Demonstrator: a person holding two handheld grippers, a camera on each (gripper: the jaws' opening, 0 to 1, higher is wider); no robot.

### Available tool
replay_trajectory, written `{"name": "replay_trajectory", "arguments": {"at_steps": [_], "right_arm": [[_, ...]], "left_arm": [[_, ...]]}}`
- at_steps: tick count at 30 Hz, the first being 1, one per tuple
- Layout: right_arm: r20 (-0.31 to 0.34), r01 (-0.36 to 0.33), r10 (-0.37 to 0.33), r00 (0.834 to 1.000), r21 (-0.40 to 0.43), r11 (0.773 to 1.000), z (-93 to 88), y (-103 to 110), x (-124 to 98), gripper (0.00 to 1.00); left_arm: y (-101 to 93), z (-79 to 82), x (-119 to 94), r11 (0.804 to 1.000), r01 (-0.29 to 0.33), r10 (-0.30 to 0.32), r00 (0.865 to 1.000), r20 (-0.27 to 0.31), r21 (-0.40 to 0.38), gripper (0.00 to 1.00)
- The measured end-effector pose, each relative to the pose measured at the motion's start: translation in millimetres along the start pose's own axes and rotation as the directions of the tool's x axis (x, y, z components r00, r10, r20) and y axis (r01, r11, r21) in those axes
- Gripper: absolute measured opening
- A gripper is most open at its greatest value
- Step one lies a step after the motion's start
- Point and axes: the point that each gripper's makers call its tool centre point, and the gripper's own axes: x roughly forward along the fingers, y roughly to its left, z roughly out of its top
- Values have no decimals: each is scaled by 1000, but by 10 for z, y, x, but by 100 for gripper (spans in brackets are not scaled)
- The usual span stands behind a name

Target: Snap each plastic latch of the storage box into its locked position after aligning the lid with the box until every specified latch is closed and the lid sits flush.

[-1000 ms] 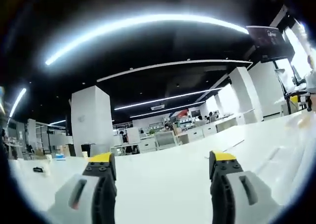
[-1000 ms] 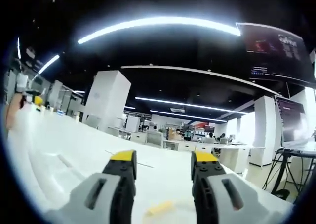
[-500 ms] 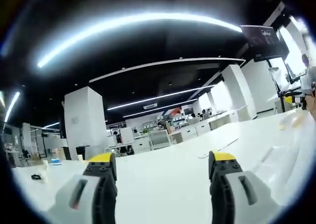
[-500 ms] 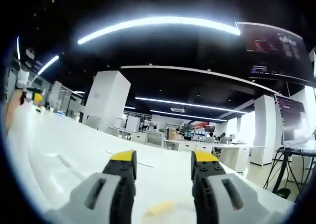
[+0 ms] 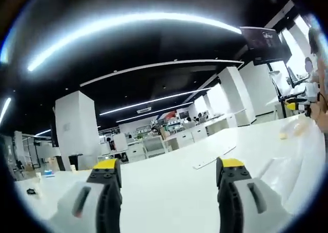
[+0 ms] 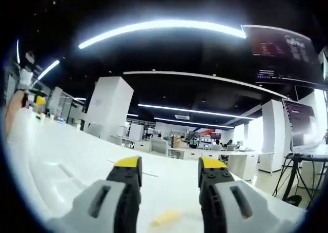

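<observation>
1. Low over a white table (image 5: 169,192), the left gripper (image 5: 169,174) holds its yellow-tipped jaws spread, with nothing between them.
2. Likewise the right gripper (image 6: 166,172) has its jaws parted and empty; a pale yellow strip (image 6: 165,217) lies on the table just below them.
3. Storage box, lid and latches: their position cannot be told from either view.
4. Risk, as a judgement: both cameras point out across the room, so a reach begun from here could miss a latch or push the lid askew.

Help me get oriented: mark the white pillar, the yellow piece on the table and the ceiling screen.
Pillar (image 6: 106,105), right gripper view, its front face.
Yellow piece (image 6: 165,217), right gripper view, its middle.
Screen (image 6: 279,54), right gripper view, its dark panel.
</observation>
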Motion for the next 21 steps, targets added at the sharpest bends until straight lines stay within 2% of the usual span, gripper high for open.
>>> {"name": "replay_trajectory", "arguments": {"at_steps": [8,12,16,21], "right_arm": [[14,3,-3,1000,10,1000,25,-21,-7,44],[18,12,-13,1000,16,1000,24,-34,-8,44],[21,26,-26,999,13,1000,23,-51,-13,44],[29,40,-41,999,29,999,28,-74,-29,44]], "left_arm": [[-348,133,240,993,112,-112,994,-11,25,75],[-579,141,373,983,183,-183,983,-33,25,75],[-753,221,459,974,220,-219,975,-24,50,75],[-1006,309,564,956,287,-287,958,-14,51,75]]}}
